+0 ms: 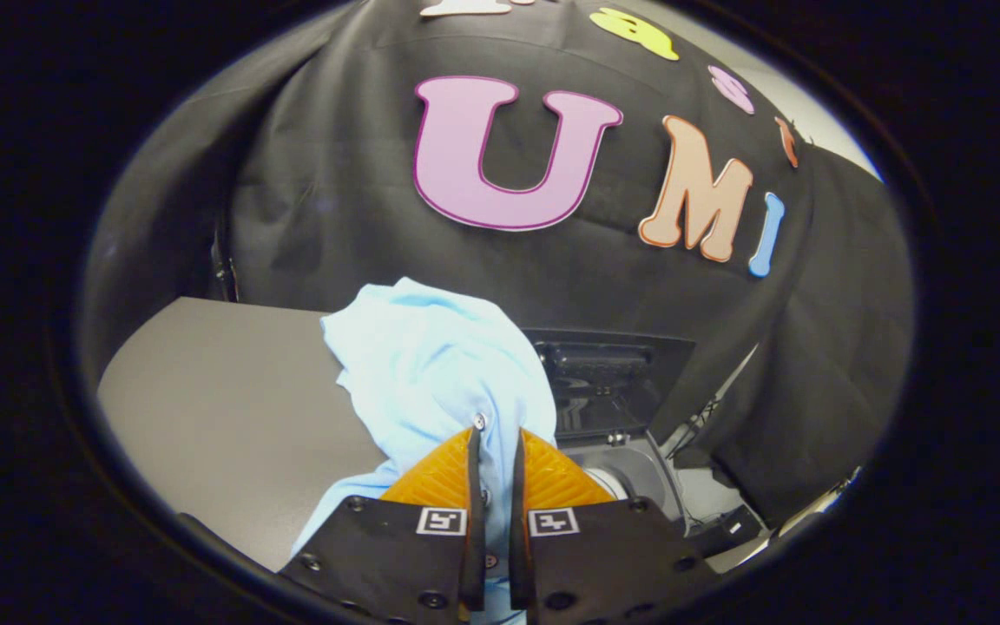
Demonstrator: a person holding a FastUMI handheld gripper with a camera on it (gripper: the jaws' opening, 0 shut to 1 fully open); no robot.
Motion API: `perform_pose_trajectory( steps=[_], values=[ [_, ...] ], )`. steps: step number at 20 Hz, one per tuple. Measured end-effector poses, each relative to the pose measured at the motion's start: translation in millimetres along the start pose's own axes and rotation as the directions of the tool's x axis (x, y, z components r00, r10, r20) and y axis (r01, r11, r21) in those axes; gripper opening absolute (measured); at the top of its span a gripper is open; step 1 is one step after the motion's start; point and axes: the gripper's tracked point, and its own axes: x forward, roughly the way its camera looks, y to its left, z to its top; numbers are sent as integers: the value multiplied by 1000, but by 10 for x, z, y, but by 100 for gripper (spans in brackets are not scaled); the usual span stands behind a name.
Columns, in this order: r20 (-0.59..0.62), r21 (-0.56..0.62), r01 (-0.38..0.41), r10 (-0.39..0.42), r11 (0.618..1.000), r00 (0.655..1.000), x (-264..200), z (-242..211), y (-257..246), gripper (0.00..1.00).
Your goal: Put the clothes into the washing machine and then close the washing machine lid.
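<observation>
Gripper [496, 438]: seen at the bottom centre of the frame, its two fingers drawn close together and clamped on a fold of light blue garment [430, 365]. A narrow strip of the cloth runs down the slot between the fingers, and both fingers press against it.

Garment: the bulk of it bunches up just ahead of and above the fingertips, in the middle of the frame, leaning a little to the left. A further flap hangs down at the lower left of the fingers, over the edge of the grey table [231, 408]. A small round button or stud shows on the cloth at the tip of the left finger.

Table: a plain grey surface filling the lower left of the frame, behind and below the garment.

Washing machine [639, 473]: to the right of the fingers, lower right of centre. Its dark lid [608, 382] stands raised behind the opening, and a pale rounded rim of the tub shows just beside the right finger. The garment is not in the tub; it is held beside and to the left of the opening.

Background: the black cloth wall of the booth, upper half of the frame.
</observation>
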Motion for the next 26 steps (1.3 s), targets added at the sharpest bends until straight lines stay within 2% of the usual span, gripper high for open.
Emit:
perform_pose_trajectory(
  steps=[5,7,11,15,22,25,26],
  values=[
    [63,61,-3,0,998,998,123,100,-343,12],
    [78,95,21,-29,995,997,177,104,-552,12],
    [100,131,-11,-2,991,995,320,84,-721,12],
    [58,93,22,-27,995,998,436,-7,-978,11],
    [-20,29,39,-39,999,999,764,-372,-1015,11],
    [-69,46,69,-65,997,996,833,-610,-1088,12],
    [-69,60,69,-65,996,996,864,-651,-1100,16]
  ],
)
